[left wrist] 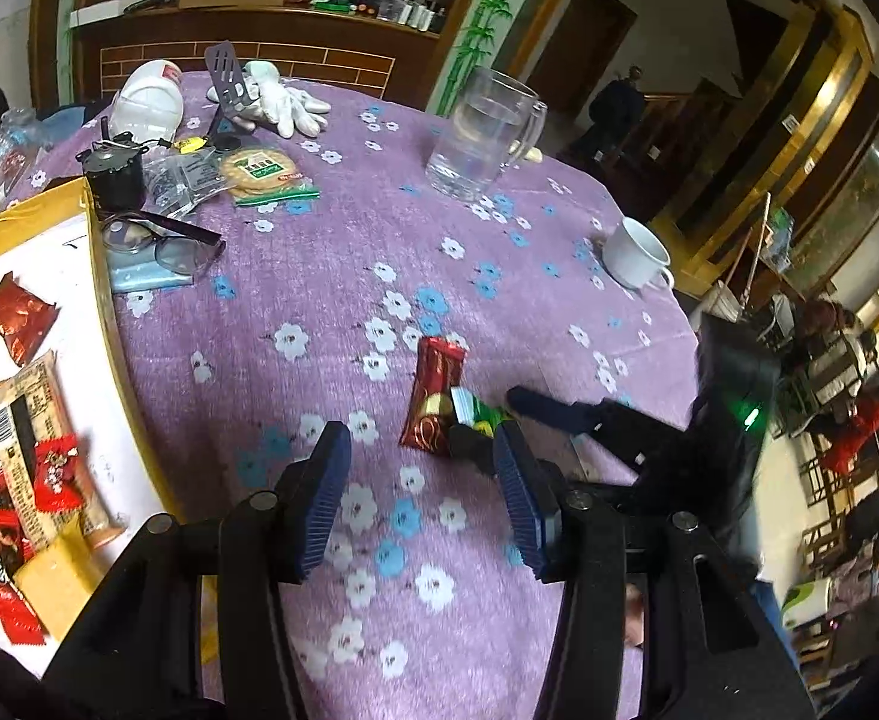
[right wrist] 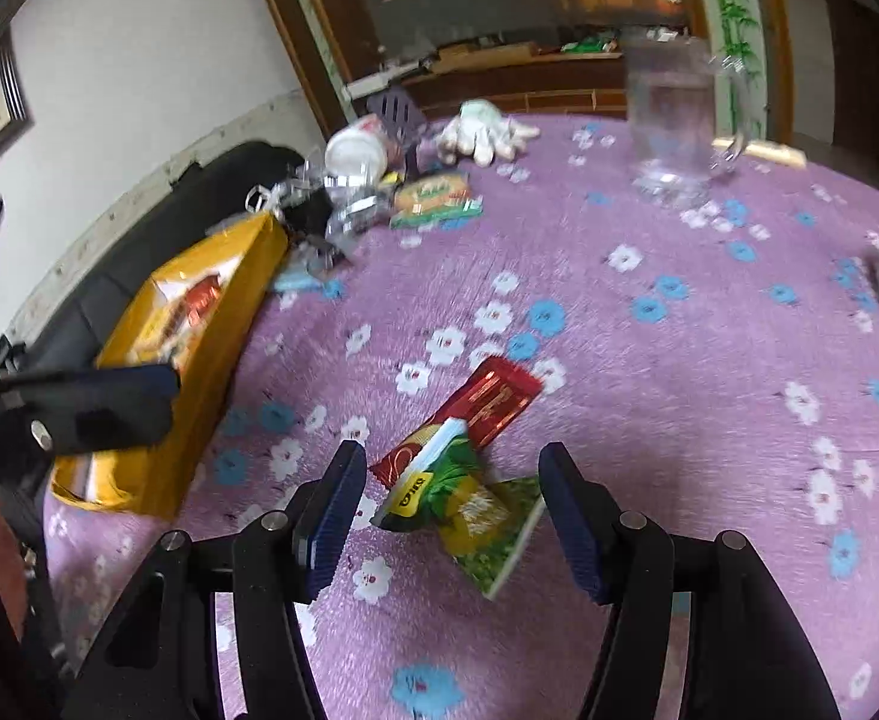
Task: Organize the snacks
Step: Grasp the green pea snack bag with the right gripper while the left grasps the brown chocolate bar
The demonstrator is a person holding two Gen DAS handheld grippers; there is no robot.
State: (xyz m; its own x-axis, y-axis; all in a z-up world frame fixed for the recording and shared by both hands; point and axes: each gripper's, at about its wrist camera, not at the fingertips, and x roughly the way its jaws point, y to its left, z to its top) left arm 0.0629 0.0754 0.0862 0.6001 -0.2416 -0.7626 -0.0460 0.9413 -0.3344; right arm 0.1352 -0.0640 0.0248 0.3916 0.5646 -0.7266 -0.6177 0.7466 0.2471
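A red snack packet [left wrist: 433,396] lies on the purple flowered tablecloth [left wrist: 343,276]. A green packet [right wrist: 469,504] rests tilted against its near end. My right gripper [right wrist: 454,516] stands open around the green packet, with the pads just clear of its edges. In the left wrist view the right gripper [left wrist: 496,421] straddles that green packet [left wrist: 476,411]. My left gripper [left wrist: 424,495] hangs open over bare cloth just short of the red packet, with nothing between its blue pads. A yellow box [left wrist: 100,276] at the left holds several red and tan snack packs.
At the back stand a glass mug [left wrist: 487,132], white gloves [left wrist: 286,99], a round cracker pack [left wrist: 259,171] and a white tub [left wrist: 151,99]. Glasses [left wrist: 163,243] lie beside the box. A white cup [left wrist: 637,252] sits near the table's right edge. People sit beyond that edge.
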